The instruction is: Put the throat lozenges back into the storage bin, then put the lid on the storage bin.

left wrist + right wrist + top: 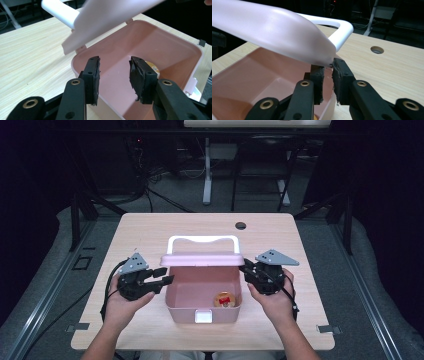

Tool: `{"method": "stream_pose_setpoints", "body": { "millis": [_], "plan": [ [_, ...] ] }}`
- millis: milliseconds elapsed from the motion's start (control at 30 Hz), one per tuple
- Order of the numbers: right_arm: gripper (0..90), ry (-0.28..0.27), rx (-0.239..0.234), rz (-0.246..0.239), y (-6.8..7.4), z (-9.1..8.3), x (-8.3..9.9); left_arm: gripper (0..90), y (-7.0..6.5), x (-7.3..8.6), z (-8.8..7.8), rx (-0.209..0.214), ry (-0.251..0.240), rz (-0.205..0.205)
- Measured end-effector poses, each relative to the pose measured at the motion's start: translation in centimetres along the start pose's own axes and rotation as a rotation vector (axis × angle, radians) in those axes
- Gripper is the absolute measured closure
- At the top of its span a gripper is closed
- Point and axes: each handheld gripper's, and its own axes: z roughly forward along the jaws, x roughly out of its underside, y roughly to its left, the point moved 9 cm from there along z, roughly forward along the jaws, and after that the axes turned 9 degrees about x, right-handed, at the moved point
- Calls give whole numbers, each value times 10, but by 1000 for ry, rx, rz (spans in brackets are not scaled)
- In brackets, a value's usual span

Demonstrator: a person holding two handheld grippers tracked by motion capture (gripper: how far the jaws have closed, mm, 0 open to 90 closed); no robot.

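Observation:
A pink box point(202, 312) stands at the middle of the table, its pink lid point(202, 259) raised partway, with a white handle point(202, 240) behind it. In the box lies a small round yellow item with red on it point(225, 299). My left gripper point(167, 280) is open at the box's left wall. In the left gripper view its jaws point(113, 72) stand apart over the box point(162, 42) rim, nothing between them, the lid point(112, 15) above. My right gripper point(246, 268) is at the lid's right end. In the right gripper view point(328, 66) it pinches the lid point(274, 32) corner.
The wooden table point(150, 235) has a round cable hole point(241, 225) at the back right. A white latch point(204, 316) sits on the box's front wall. Table legs and cables stand on the dark floor beyond the far edge.

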Motion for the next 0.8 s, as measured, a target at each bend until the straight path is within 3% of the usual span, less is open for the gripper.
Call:
{"method": "stream_pose_setpoints", "body": {
  "millis": [333, 800],
  "plan": [
    [770, 18, -23, 1, 2, -4, 9, 599, 2, -4, -5, -21, -23, 2],
    [768, -16, -30, -10, 6, -15, 10, 624, 2, -3, -9, -57, 1, 14]
  ]
}}
